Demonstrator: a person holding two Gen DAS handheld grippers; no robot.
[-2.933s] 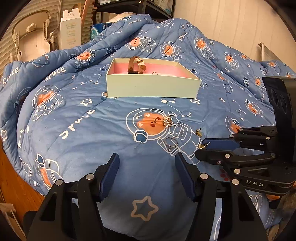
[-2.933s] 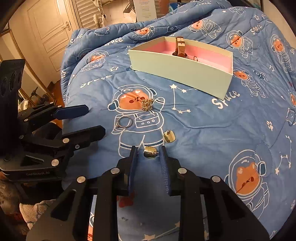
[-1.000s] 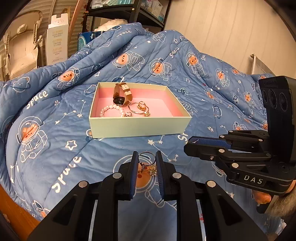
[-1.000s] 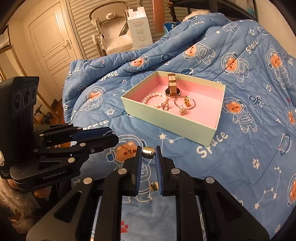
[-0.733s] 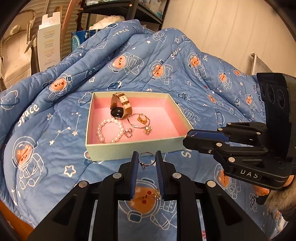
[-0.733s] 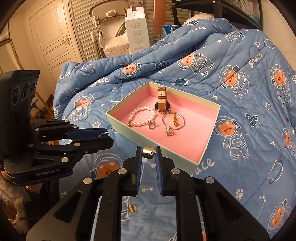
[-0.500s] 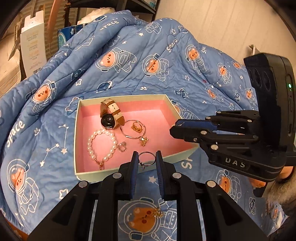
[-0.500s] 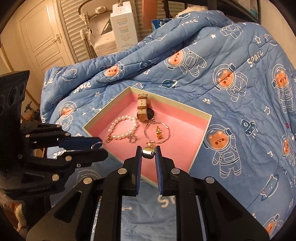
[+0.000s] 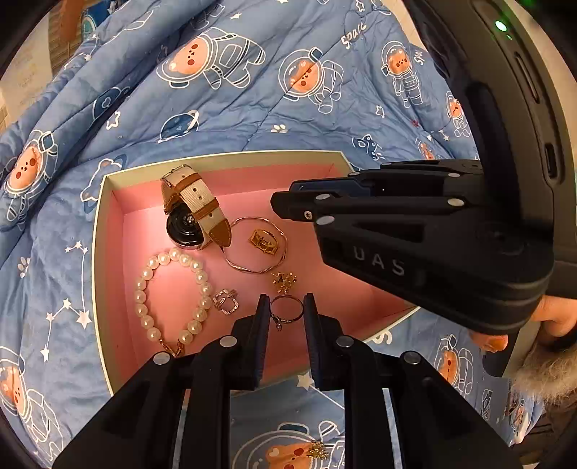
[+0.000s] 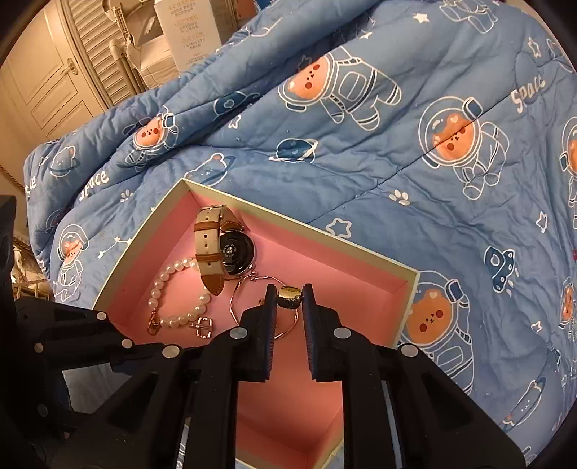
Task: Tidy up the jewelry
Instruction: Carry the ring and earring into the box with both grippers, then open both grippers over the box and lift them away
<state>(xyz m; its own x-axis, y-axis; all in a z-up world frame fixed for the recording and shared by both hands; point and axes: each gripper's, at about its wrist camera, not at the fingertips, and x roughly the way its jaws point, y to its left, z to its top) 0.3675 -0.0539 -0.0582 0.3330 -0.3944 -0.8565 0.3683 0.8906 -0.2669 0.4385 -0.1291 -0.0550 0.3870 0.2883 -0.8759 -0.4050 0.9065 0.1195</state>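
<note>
A pale green box with a pink inside [image 9: 104, 202] [image 10: 396, 288] lies on the blue quilt. It holds a watch [image 9: 191, 213] [image 10: 223, 249], a pearl bracelet [image 9: 169, 296] [image 10: 176, 288], a thin bangle [image 9: 256, 249], a gold buckle [image 9: 265, 241] and small charms [image 9: 225, 301]. My left gripper [image 9: 286, 308] is shut on a thin ring [image 9: 286, 310] above the box's near part. My right gripper [image 10: 288, 297] is shut on a small gold earring [image 10: 288, 296] over the box, and it shows from the side in the left wrist view [image 9: 288, 202].
A gold brooch [image 9: 317, 451] lies on the blue space-bear quilt [image 9: 234, 90] in front of the box. A white carton [image 10: 187, 32], a white louvred door and furniture stand beyond the bed at the far left.
Both grippers have moved forward from the quilt to above the box, each still holding its piece. The right gripper now reaches across the box's right half.
</note>
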